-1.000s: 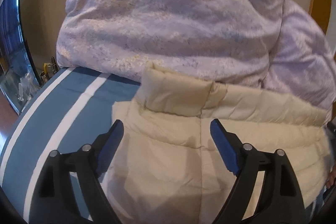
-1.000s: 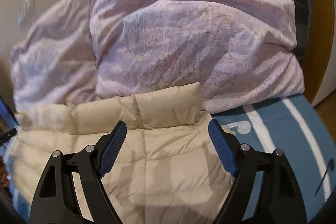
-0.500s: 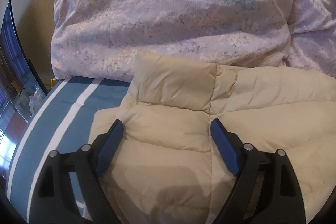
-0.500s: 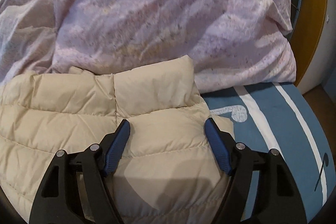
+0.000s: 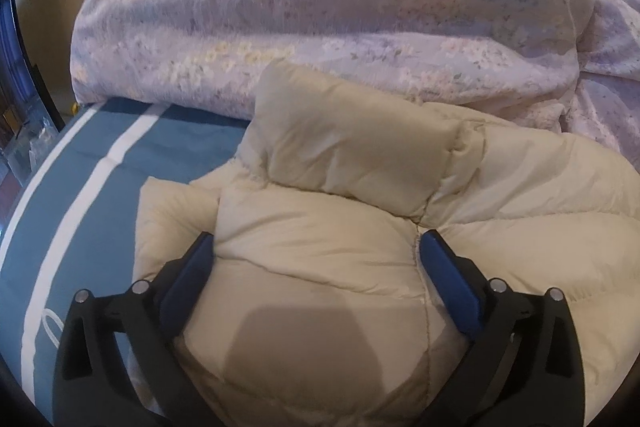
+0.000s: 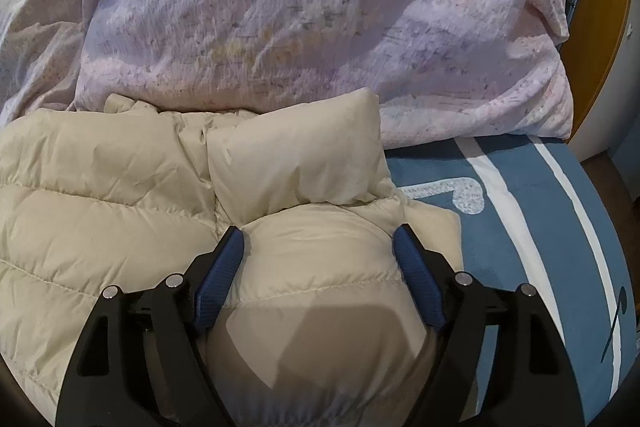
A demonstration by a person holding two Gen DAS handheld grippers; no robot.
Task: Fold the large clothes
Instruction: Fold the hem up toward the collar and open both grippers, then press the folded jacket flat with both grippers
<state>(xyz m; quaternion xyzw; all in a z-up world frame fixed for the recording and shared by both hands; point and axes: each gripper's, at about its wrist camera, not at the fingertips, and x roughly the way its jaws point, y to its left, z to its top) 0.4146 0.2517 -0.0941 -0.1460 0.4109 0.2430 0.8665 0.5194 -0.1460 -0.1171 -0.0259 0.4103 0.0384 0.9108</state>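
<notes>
One cream puffer jacket [image 5: 320, 267] lies on one blue striped sheet [image 5: 80, 195], one lilac duvet [image 5: 320, 7] beyond; left gripper [image 5: 316, 251] and right gripper [image 6: 318, 247] each straddle padding, jaws apart

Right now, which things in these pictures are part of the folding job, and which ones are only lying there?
Part of the job:
- cream puffer jacket
- left gripper, open over the jacket
- right gripper, open over the jacket

Only lying there:
- lilac floral duvet, bunched behind the jacket
- blue striped bed cover under the jacket
</notes>
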